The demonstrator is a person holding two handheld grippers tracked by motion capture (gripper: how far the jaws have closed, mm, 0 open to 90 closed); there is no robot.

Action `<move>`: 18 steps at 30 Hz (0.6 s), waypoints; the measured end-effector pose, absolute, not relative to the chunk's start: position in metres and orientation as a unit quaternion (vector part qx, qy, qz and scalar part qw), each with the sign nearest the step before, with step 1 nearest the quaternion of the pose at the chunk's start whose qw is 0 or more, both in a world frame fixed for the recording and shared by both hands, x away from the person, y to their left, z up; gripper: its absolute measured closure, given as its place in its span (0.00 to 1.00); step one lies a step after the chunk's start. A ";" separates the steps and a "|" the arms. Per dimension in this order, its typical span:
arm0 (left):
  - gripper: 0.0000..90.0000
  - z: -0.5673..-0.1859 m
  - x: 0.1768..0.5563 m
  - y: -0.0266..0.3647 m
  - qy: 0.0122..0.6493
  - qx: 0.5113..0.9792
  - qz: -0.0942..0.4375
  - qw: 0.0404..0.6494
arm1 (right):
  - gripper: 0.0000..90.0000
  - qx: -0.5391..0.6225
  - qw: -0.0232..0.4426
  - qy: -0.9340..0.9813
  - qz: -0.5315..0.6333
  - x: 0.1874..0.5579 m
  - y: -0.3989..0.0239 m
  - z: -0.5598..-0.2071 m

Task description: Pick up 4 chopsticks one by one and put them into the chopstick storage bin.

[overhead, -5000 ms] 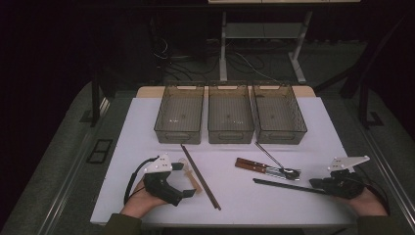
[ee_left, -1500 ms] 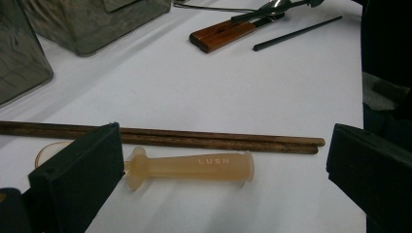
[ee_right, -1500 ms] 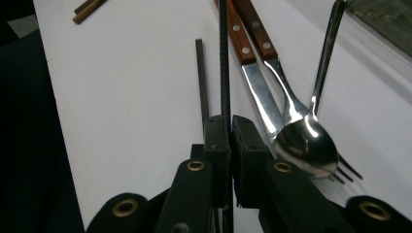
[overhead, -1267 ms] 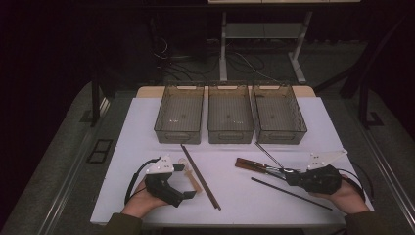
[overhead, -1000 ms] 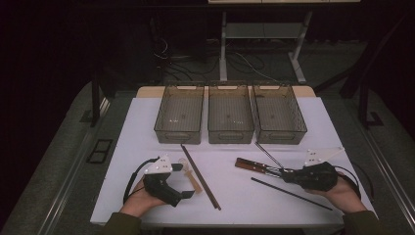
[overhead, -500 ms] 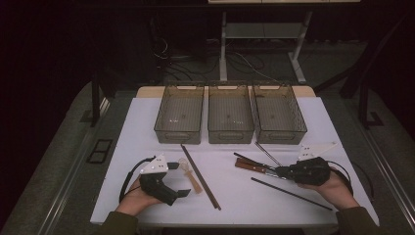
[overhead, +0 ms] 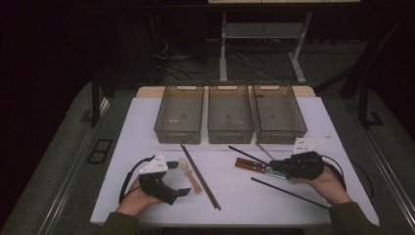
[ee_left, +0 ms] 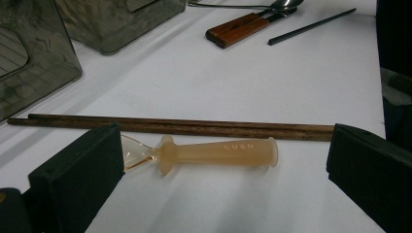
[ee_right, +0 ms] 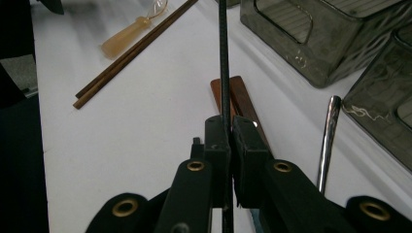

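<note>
The black chopstick (overhead: 247, 155) is now clamped in the right gripper (overhead: 273, 167). The right gripper view shows the two pads pressed flat on the stick (ee_right: 223, 58), nearly fully closed, with the long end pointing ahead towards the bins. Compared w/ a few sec ago, this gripper is no longer at the far right edge of the table (overhead: 147, 127). It has come in to the cutlery, taken this stick, and the stick now sits at a new angle above the wooden-handled cutlery (overhead: 249, 165), its far tip towards the middle. It looks slightly raised, but I cannot tell for sure if the tip is free of the table.

For the work this means the pick-up is done, and I judge the next step is carrying the stick to one of the three bins, e.g. the right bin (overhead: 281, 134). The second black chopstick (overhead: 288, 193) lies on the table near the person's right hand, not yet taken.

The left gripper (overhead: 178, 177) keeps its place, jaws wide apart and holding nothing. Between them lies the small orange spoon (ee_left: 218, 154), just beside the brown chopsticks (overhead: 200, 176)
</note>
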State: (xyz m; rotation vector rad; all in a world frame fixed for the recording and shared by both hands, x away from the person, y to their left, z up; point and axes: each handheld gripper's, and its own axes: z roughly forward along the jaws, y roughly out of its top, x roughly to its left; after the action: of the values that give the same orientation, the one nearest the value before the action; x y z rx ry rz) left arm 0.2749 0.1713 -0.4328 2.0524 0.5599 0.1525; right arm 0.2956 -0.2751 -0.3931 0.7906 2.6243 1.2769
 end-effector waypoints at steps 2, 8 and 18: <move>0.00 -0.433 0.275 0.171 0.230 0.843 0.062 0.482 | 0.95 0.263 0.060 0.865 0.423 0.297 -0.273 -0.392; 0.00 -0.433 0.274 0.170 0.231 0.843 0.065 0.481 | 0.95 0.266 0.063 0.862 0.427 0.302 -0.265 -0.386; 0.00 -0.433 0.273 0.169 0.233 0.841 0.063 0.485 | 0.95 0.274 0.072 0.854 0.436 0.312 -0.247 -0.373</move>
State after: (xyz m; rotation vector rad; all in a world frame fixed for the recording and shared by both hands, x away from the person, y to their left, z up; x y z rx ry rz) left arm 0.2727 0.1689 -0.4327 2.0469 0.5661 0.1543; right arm 0.3124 -0.2471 -0.3726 0.8227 2.5678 1.3103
